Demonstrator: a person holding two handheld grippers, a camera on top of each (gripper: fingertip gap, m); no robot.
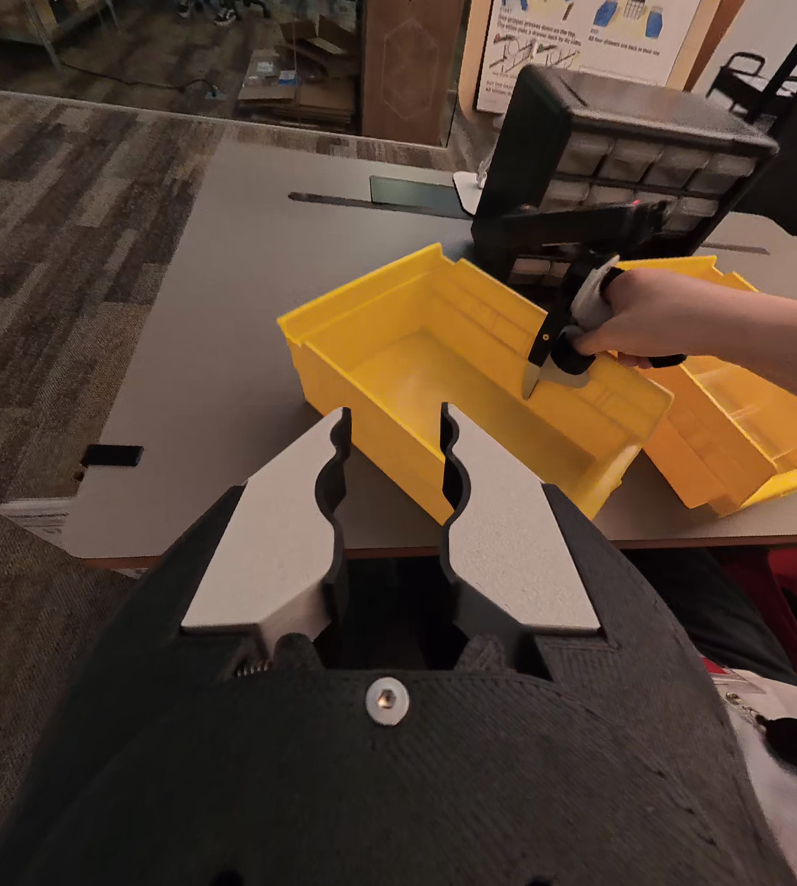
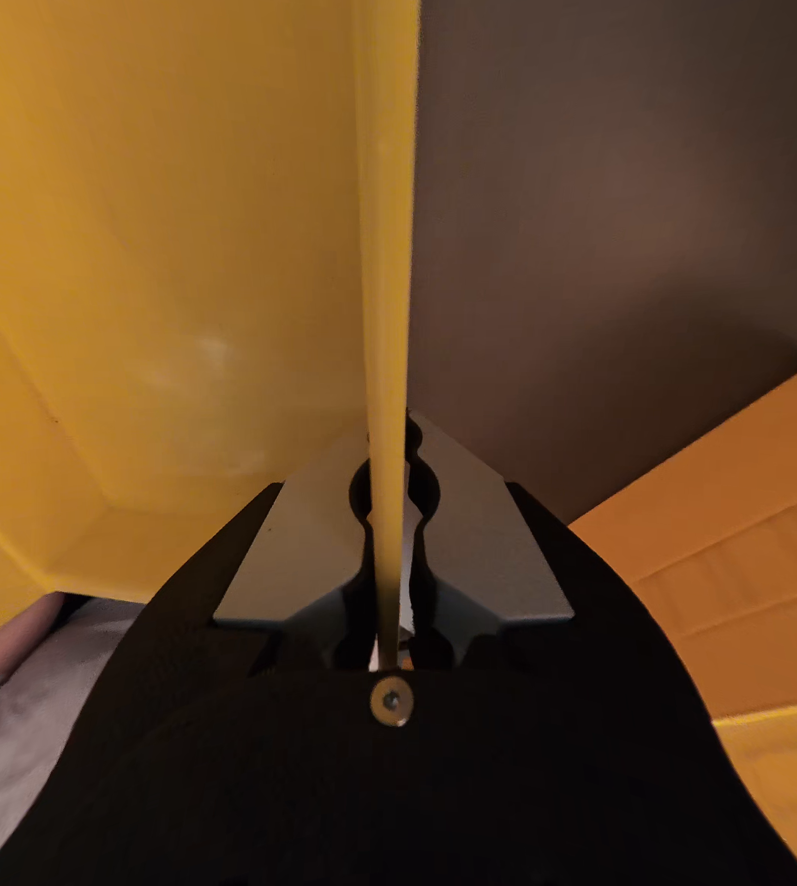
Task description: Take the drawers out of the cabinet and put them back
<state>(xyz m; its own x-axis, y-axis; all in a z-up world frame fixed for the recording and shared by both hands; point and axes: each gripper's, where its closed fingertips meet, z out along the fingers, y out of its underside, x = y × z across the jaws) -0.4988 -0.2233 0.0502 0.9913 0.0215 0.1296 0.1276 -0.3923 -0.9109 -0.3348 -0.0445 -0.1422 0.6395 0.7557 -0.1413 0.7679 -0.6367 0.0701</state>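
A yellow drawer (image 1: 434,383) sits on the grey table (image 1: 223,307) in front of the black cabinet (image 1: 593,158). My right gripper (image 1: 538,383) is shut on that drawer's right side wall; in the right wrist view the wall (image 2: 387,287) runs between its fingers (image 2: 463,518), with my right gripper (image 2: 389,434) clamped around it. A second yellow drawer (image 1: 741,422) lies to the right, and it also shows in the right wrist view (image 2: 722,551). My left gripper (image 1: 396,417) is open and empty, near the table's front edge, just short of the first drawer.
The cabinet holds rows of small grey drawers (image 1: 636,163). A poster board (image 1: 578,43) stands behind it. A small black block (image 1: 113,455) lies at the table's left edge. A person's hand (image 1: 650,316) holds the right gripper. Carpeted floor (image 1: 51,239) lies left. My right fingertips sit around 30 cm from my left ones.
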